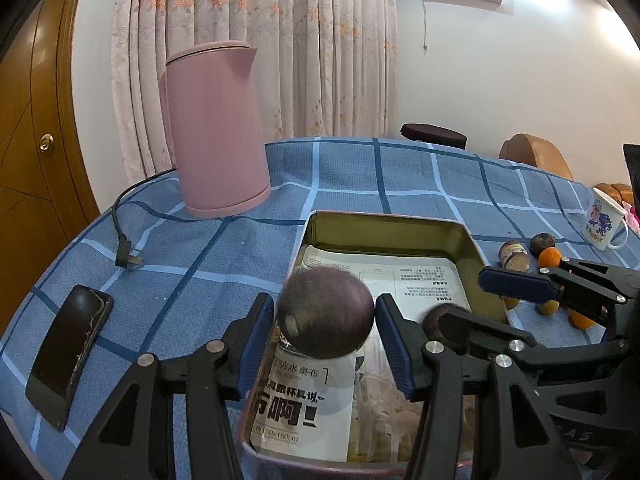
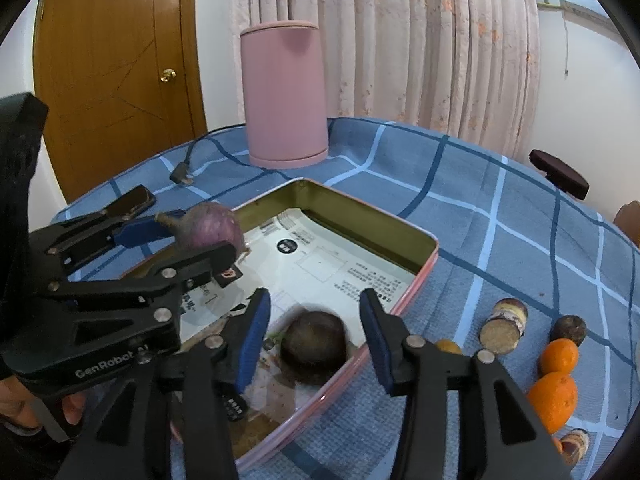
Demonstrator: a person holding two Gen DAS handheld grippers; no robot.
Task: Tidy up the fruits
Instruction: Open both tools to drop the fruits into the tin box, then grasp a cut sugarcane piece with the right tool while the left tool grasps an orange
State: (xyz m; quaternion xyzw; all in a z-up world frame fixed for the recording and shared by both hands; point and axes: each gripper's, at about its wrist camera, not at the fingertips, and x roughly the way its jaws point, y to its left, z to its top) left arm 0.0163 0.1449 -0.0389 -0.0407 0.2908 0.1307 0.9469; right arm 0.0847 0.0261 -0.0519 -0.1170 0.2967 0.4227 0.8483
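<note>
Purple round fruit (image 1: 326,312) sits between the blue pads (image 1: 394,344) of the left gripper (image 1: 325,344), held up over the near-left part of the tin tray (image 1: 384,232). Pads look to be right at its sides, right pad touching, left pad v. close; fruit is off the tray floor, so it reads as gripped. In the right wrist view the same fruit (image 2: 210,226) shows a short stem pointing left, w/ the left gripper (image 2: 188,240) around it.

Second dark fruit (image 2: 314,346) lies on the paper lining (image 2: 320,264) in the tray's near corner, just ahead of the right gripper (image 2: 316,340). Its fingers stand apart on either side of it, pads clear of the skin, nothing held.

Right of the tray on the blue checked tablecloth (image 2: 500,200): cut sugarcane piece (image 2: 503,326), small dark fruit (image 2: 568,330), two oranges (image 2: 554,392). Further out: pink kettle (image 1: 216,132) behind the tray, w/ its plug (image 1: 129,258) lying on the cloth, phone (image 1: 70,354) at left, mug (image 1: 604,220) far right
</note>
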